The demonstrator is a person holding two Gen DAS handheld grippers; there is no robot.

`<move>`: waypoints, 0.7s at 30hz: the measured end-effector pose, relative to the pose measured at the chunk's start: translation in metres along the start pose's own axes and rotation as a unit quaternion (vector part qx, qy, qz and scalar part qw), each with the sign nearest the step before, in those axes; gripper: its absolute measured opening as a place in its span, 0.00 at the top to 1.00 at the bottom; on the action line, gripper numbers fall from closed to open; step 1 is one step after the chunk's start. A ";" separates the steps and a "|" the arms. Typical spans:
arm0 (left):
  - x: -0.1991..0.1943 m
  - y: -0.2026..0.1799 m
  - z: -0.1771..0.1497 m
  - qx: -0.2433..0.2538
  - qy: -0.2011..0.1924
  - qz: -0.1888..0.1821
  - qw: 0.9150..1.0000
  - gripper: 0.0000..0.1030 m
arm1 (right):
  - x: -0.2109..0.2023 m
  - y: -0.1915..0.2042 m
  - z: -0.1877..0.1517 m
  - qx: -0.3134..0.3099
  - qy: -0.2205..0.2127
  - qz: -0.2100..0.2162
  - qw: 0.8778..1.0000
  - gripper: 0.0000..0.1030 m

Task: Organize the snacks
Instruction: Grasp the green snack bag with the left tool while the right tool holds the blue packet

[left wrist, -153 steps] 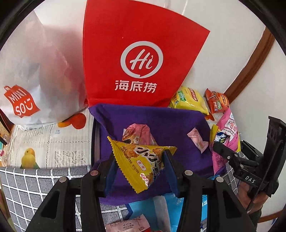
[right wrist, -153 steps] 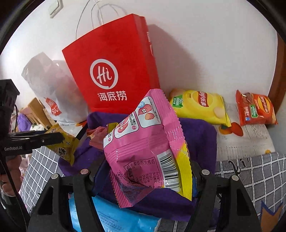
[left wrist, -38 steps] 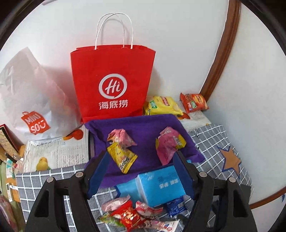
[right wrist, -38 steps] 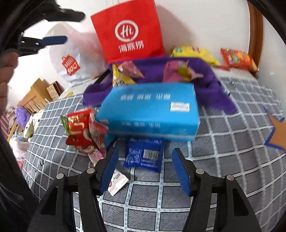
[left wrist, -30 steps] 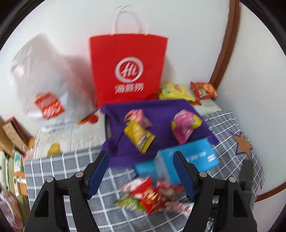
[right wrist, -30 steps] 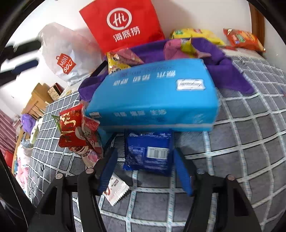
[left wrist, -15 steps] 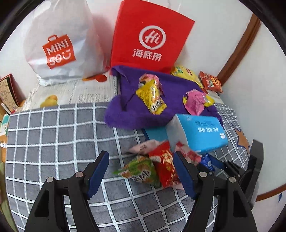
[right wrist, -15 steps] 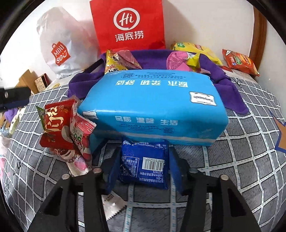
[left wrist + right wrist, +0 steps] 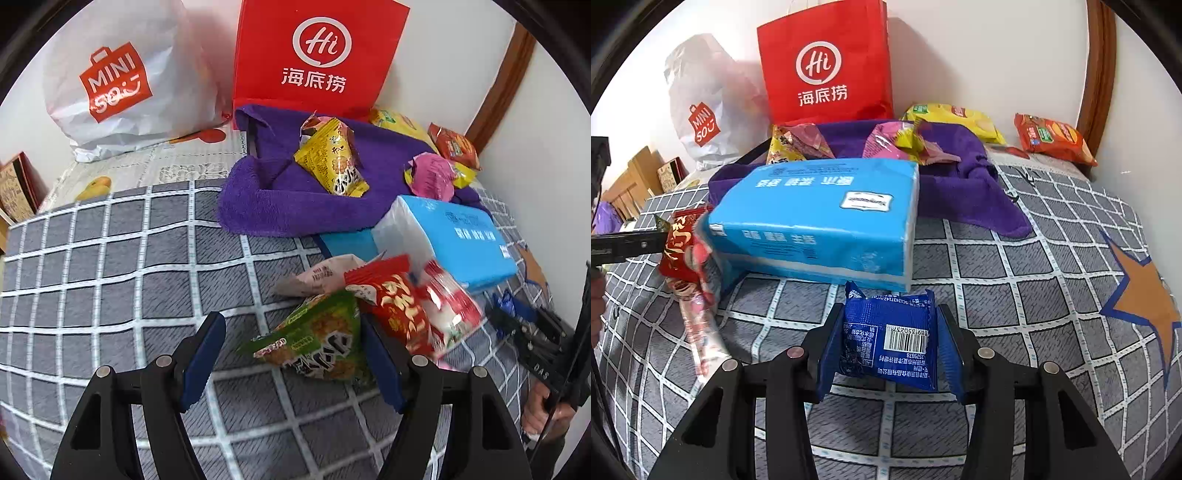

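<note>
Purple towel (image 9: 295, 210) at twelve o'clock already carries two packets. Blue tissue pack (image 9: 820, 218) crowds the front. Right gripper (image 9: 886, 347) has just been closing and now clamps the blue snack packet (image 9: 890, 343): thin foil, it could slide out on the lift. Left gripper (image 9: 291, 362), jaws apart, straddles the green snack packet (image 9: 317, 339); closing off-centre might snag the red packet (image 9: 399, 306) at two o'clock.

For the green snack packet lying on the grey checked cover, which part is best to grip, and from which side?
Grip the green snack packet across its puffed middle, coming down from above and the near side. It lies flat, tilted, and already sits between the open left gripper. The red packet crowds its right edge, so stay clear there.
</note>
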State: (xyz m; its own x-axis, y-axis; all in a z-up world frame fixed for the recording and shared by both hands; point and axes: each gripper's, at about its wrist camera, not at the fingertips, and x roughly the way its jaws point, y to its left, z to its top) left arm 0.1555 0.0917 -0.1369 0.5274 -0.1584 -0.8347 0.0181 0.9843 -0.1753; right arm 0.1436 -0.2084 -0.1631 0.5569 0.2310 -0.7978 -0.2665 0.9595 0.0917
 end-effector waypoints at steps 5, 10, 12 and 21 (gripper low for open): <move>0.005 0.008 -0.006 -0.014 -0.028 -0.025 0.999 0.30 | 0.007 -0.004 0.000 0.014 0.014 0.026 0.999 0.52; 0.000 0.007 -0.013 -0.014 -0.045 -0.034 0.998 0.47 | 0.010 0.007 0.000 -0.008 0.019 0.007 1.000 0.48; -0.004 0.005 -0.015 0.005 -0.048 -0.024 0.999 0.51 | 0.011 0.009 -0.001 -0.014 0.020 0.001 1.000 0.48; -0.006 0.007 -0.016 -0.008 -0.049 -0.016 0.999 0.51 | 0.011 0.005 -0.002 -0.010 0.019 0.012 1.000 0.45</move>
State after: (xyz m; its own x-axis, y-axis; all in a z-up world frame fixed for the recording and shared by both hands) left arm 0.1391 0.0981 -0.1409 0.6078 -0.1807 -0.7732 0.0228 0.9773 -0.2105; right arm 0.1468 -0.2016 -0.1724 0.5204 0.2468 -0.8175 -0.2947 0.9504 0.0993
